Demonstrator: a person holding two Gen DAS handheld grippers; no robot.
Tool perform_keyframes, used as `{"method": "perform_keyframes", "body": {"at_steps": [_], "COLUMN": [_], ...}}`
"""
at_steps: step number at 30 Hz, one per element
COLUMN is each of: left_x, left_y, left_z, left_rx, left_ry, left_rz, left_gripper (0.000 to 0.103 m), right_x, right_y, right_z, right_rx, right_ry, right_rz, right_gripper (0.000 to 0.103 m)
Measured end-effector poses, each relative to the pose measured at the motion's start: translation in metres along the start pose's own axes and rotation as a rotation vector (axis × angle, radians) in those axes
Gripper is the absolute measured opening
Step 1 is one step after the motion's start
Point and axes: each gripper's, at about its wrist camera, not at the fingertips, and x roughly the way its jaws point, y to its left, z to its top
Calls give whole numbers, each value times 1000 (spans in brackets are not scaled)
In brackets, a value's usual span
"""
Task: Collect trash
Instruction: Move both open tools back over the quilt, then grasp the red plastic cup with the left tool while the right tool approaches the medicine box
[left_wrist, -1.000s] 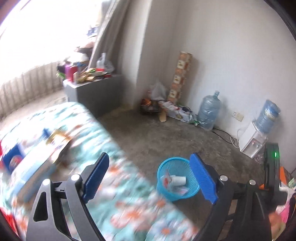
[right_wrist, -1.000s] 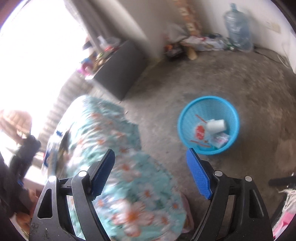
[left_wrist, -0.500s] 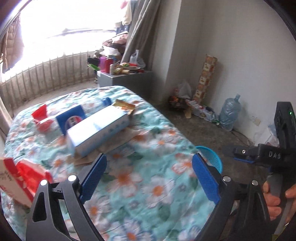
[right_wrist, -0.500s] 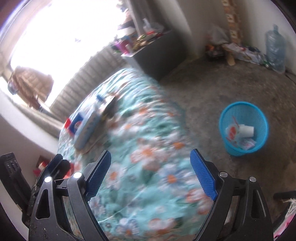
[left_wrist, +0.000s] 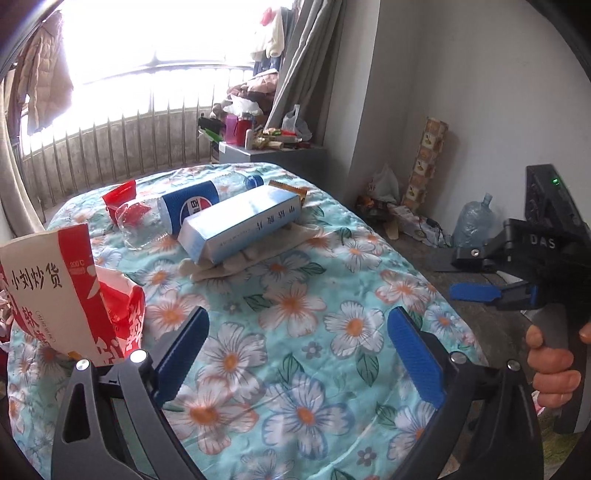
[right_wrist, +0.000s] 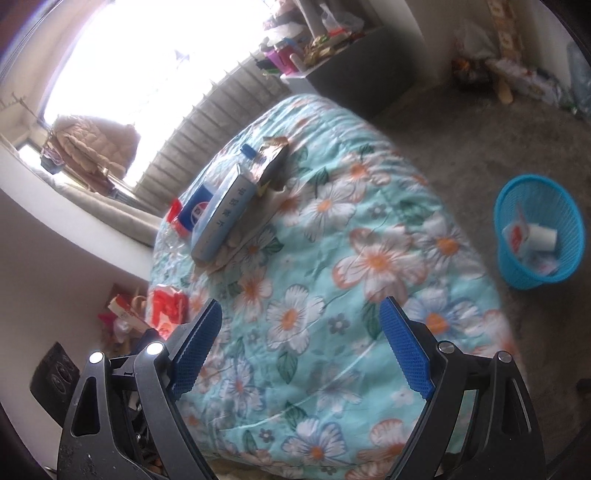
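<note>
The left gripper (left_wrist: 297, 354) tilts down over a table covered with a flowered cloth (left_wrist: 295, 295); its jaws are opening, with nothing between them but cloth. The right gripper (right_wrist: 299, 345) points more steeply down at the same cloth from the near edge, jaws spread wide and empty. In the left view a hand (left_wrist: 554, 365) wraps the right gripper's handle at the right border.

Just left of the left gripper stands a red and white paper bag (left_wrist: 55, 288), open at the top. Farther in, around the middle of the table, a light blue box (left_wrist: 240, 225) lies on a piece of brown paper (left_wrist: 236, 264). Just behind the box lies a clear bottle (left_wrist: 192, 206) on its side, with a red wrapper (left_wrist: 120, 194) at its far end.

The cloth between the grippers and the box is bare. Off the table's right edge, on the concrete floor (right_wrist: 480, 129), sits a blue basket (right_wrist: 539, 236) with a cup and scraps inside. Beyond stand a grey cabinet, railings and a bright window.
</note>
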Motion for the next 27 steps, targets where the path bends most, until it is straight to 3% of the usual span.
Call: {"method": "perform_keyframes", "body": {"at_steps": [7,13,18,27], "left_x": [6,-9,-20,-10], "left_y": [3,14,22,41], "left_z": [0,24,43,49], "left_rx": [40,46,26,-111], "left_ry": [-38,-76,-113,-62], "left_rz": [13,26,26,-36], "left_gripper": [95,95,95,95], "right_x": [23,44,58,73], "right_y": [-4,-10,-7,-15], "right_z": [13,29,41,49], "right_rx": [69,141,155,194], "right_ry": [51,90,109,138], "right_rz": [133,252,285,311], "right_gripper": [82,78,78,77]}}
